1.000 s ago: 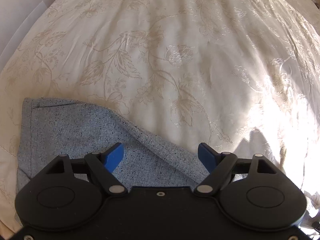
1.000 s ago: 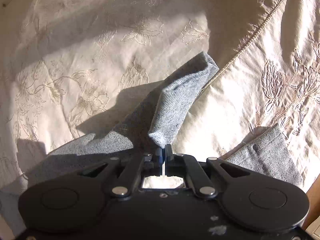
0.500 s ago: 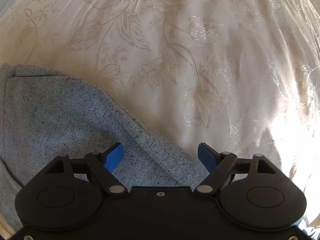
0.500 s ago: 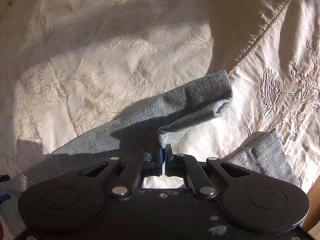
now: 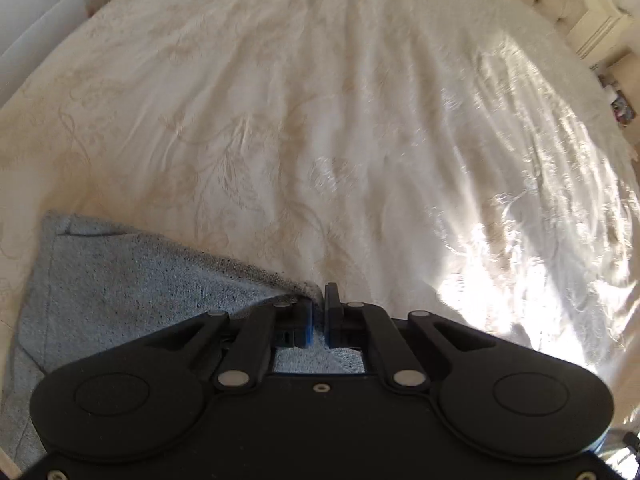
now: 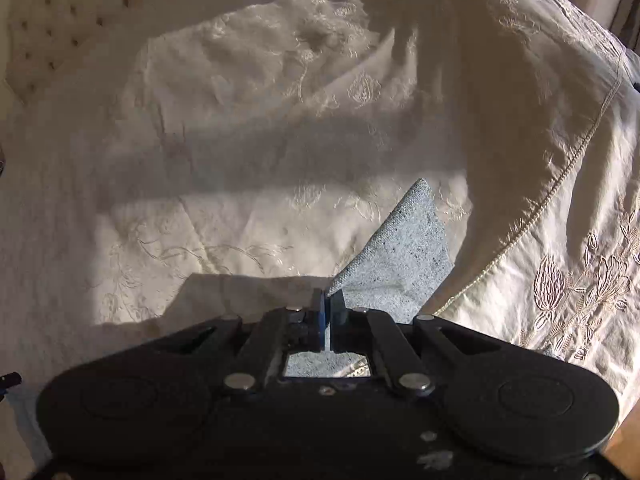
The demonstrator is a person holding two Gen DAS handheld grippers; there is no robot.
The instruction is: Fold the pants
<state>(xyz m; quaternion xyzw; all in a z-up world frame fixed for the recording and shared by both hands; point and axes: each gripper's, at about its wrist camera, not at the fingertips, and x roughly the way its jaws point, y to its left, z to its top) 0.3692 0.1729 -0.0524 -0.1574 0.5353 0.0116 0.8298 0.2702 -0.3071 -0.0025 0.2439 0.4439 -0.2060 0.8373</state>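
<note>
Jaws now closed on pants [image 5: 120, 288], left gripper [image 5: 319, 312]

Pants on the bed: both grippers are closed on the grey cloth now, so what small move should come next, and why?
Probably lift both grippers together and carry the held edge across. The left gripper is shut on the pants at their edge, and the right gripper pinches a raised flap, while the rest lies on the bedspread.

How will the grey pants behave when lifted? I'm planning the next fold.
Probably floppy: the pants drape in a limp peak from the right gripper. They seem light, since the left gripper holds an edge by a pinch. The woven cloth looks unlikely to slip.
</note>
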